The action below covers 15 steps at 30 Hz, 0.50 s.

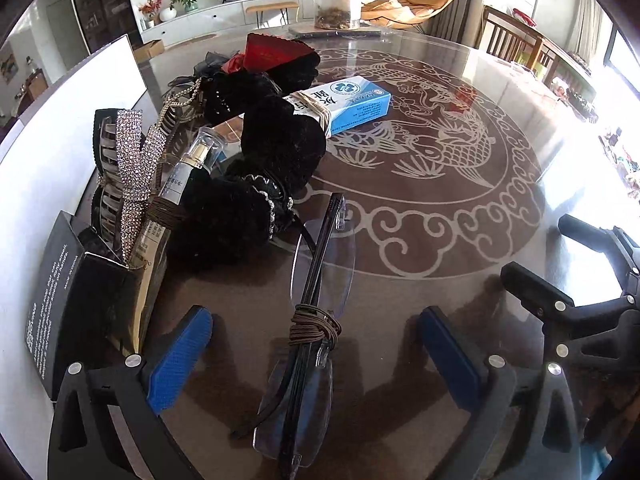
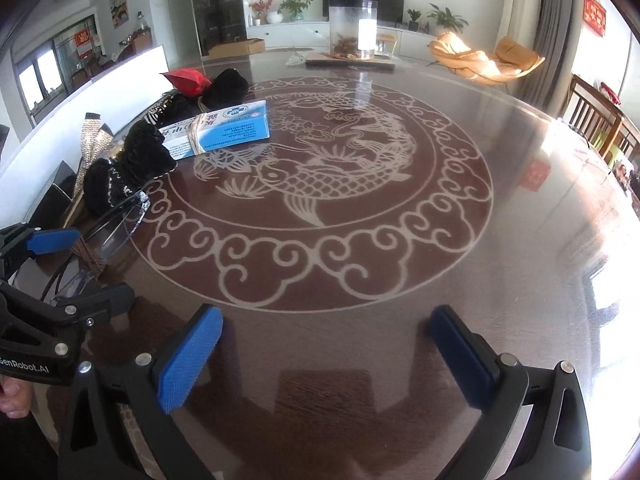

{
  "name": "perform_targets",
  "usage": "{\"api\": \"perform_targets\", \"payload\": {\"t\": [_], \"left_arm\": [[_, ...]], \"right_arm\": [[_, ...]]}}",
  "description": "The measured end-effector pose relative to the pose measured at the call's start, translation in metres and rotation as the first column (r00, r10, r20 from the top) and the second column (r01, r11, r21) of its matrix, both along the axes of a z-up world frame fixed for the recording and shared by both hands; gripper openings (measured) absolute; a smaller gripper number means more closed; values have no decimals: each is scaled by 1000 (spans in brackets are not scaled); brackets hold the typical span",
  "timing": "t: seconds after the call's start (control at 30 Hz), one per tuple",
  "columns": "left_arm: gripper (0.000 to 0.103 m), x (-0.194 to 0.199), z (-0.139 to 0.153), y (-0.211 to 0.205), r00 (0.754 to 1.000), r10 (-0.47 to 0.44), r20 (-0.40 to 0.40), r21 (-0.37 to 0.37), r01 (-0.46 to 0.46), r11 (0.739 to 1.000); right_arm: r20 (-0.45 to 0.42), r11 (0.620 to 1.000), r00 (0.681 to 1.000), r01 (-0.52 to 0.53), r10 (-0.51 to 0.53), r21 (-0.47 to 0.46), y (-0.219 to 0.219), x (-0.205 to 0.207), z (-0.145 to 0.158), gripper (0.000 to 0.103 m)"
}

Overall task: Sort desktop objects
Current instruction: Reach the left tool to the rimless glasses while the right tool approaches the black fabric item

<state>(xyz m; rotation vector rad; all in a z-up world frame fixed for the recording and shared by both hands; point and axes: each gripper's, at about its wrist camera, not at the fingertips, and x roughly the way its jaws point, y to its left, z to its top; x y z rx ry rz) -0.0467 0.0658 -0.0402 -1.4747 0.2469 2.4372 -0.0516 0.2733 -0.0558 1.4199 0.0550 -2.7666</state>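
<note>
Folded rimless glasses (image 1: 316, 300) with a brown hair tie (image 1: 316, 326) wound around them lie on the glass table between the blue pads of my open left gripper (image 1: 316, 344). Beyond them lie black scrunchies (image 1: 276, 140), a blue-and-white box (image 1: 352, 104) bound with a band, a small spray bottle (image 1: 188, 172), a rhinestone claw clip (image 1: 132, 172) and a red pouch (image 1: 276, 52). My right gripper (image 2: 324, 356) is open and empty over bare table; it shows at the right of the left wrist view (image 1: 568, 280). The glasses (image 2: 116, 220) and my left gripper (image 2: 68, 264) show at the left of the right wrist view.
A black carton (image 1: 76, 292) stands at the left beside a white board (image 1: 48, 168). A clear jar (image 1: 336, 0) stands on a flat tray at the table's far side. The round table bears a fish pattern (image 2: 316, 184). Chairs stand at the right.
</note>
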Motion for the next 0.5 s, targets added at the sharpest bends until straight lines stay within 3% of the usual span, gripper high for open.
{"api": "perform_targets", "payload": {"t": [0.17,0.2,0.23,0.27,0.3,0.33,0.4,0.5], "left_arm": [[103,7,1,2,999,29,-28,5,-29,1000],[96,10,3,1,998,38,-48,9,-38,999],[70,15,6,-3,995,49,-85,21,-47,999],[56,20,9,-4,993,51,-108,25,-49,999],[27,23,10,-7,993,46,-111,25,-44,999],[17,27,12,-10,994,43,-102,30,-40,999],[14,37,13,-20,993,58,-100,53,-53,997],[14,57,12,-38,987,78,-140,55,-71,996]], "right_arm": [[0,1000,1000,6,-6,-2,-1,-2,0,103],[0,1000,1000,6,-6,-2,0,-2,0,103],[0,1000,1000,6,-6,-2,0,-2,0,103],[0,1000,1000,6,-6,-3,0,-2,0,103],[0,1000,1000,6,-6,-3,0,-1,0,103],[0,1000,1000,6,-6,-4,0,-1,0,103],[10,1000,1000,-26,26,-7,-2,-2,1,103],[36,976,978,-202,206,-82,-17,-20,8,103]]}}
